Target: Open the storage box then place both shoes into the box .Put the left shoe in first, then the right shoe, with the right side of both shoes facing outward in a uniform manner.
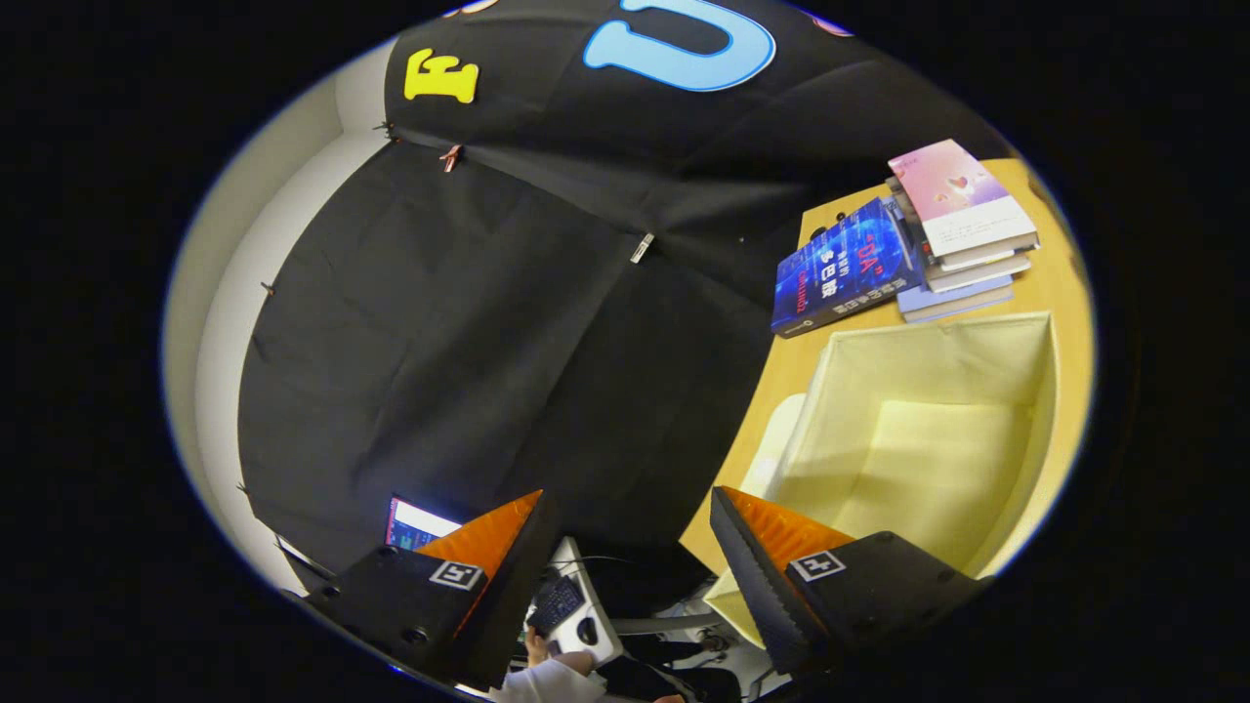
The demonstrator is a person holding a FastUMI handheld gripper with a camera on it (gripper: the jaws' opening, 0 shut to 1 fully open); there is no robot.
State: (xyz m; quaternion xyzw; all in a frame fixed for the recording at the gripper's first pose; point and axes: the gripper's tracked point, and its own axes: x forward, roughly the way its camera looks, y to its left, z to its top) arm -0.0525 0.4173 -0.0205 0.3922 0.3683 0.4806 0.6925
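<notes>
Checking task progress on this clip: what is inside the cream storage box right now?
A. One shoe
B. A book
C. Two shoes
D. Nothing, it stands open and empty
D. The storage box is open with only its bare floor showing, and the gripper fingers are apart, holding nothing.

The blue book (845, 268) on the table carries large pale cover lettering and a red word that may read "DA"; the rest is too small to read. The pink book (962, 195) has fine illegible print. The gripper (627, 498), fingers spread apart, bears a square coded marker (817, 564) on each finger.
</notes>
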